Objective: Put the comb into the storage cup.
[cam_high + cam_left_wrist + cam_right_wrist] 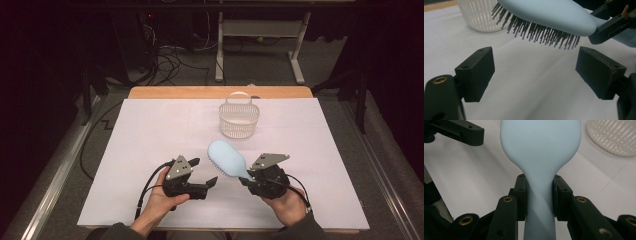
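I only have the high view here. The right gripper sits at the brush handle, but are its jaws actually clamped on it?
Observer: Yes. In the right gripper view the right gripper has a pad pressed on each side of the narrow neck of the light blue hairbrush.
Operator: Which way do the bristles face?
Observer: Down. The left gripper view shows the dark bristles hanging under the brush head, clear of the white table cover.
Operator: And the left gripper, anything in it?
Observer: Nothing. The left gripper has its jaws wide apart, with bare cover between them, and the brush is beyond them.
Operator: Is the basket close?
Observer: The white slatted basket stands just behind the brush head.
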